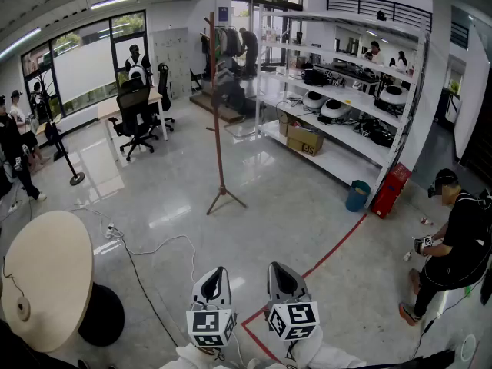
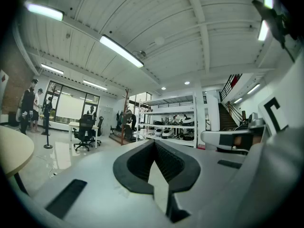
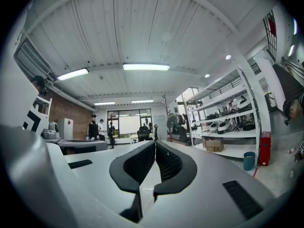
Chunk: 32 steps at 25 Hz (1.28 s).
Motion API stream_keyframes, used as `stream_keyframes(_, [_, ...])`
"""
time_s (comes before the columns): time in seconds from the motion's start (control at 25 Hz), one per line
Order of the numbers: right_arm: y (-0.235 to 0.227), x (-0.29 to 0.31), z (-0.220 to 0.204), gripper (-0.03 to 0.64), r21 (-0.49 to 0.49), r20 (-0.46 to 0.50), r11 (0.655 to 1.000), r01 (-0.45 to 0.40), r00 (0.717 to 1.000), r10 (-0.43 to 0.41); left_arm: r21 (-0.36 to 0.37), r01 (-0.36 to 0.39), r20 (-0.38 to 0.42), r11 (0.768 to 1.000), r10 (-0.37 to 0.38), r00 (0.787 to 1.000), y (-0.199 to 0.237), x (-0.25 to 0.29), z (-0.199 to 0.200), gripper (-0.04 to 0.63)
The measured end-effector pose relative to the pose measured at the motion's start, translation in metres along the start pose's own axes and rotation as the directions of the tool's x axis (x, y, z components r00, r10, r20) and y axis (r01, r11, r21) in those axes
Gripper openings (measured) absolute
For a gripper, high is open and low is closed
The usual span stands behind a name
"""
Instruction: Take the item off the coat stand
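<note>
A tall reddish-brown coat stand (image 1: pixel 217 114) rises from the grey floor in the middle of the room, several steps ahead of me. A dark bag-like item (image 1: pixel 227 89) hangs on its upper part. My left gripper (image 1: pixel 216 271) and right gripper (image 1: pixel 277 267) are side by side at the bottom of the head view, far short of the stand. Both are shut with nothing between the jaws. The stand (image 2: pixel 126 114) is small and distant beyond the closed left gripper (image 2: pixel 154 142). It (image 3: pixel 167 114) shows just as small past the closed right gripper (image 3: pixel 155 143).
A round beige table (image 1: pixel 46 275) stands at the near left, with cables (image 1: pixel 146 256) across the floor. Red tape (image 1: pixel 327 252) marks the floor on the right. White shelves (image 1: pixel 338 125), a blue bin (image 1: pixel 357 196) and a crouching person (image 1: pixel 453 244) are to the right, and an office chair (image 1: pixel 134 114) is at the back left.
</note>
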State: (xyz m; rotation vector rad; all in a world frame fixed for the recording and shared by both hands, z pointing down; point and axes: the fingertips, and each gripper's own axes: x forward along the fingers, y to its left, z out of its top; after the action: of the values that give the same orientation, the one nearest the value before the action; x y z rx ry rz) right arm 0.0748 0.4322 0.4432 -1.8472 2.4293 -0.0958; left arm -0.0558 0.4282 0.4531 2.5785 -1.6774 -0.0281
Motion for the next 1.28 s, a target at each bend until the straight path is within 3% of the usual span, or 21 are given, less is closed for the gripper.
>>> stream_keyframes(0.24, [-0.028, -0.002, -0.02, 0.011, 0.033, -0.051, 0.999, 0.035, 0.998, -0.033, -0.012, -0.026, -0.009, 1.0, 0.026, 1.0, -0.002, 0.006, -0.007, -0.017])
stream_keyframes(0.6, [-0.035, 0.015, -0.019, 0.011, 0.038, -0.052, 0.999, 0.013, 0.999, -0.011, -0.007, -0.011, -0.01, 1.0, 0.011, 1.0, -0.012, 0.026, -0.005, -0.017])
stream_keyframes(1.28, [-0.068, 0.07, -0.033, 0.011, 0.037, -0.075, 0.998, 0.053, 0.996, -0.05, 0.021, 0.036, -0.012, 0.999, -0.035, 0.999, -0.006, 0.097, -0.015, -0.017])
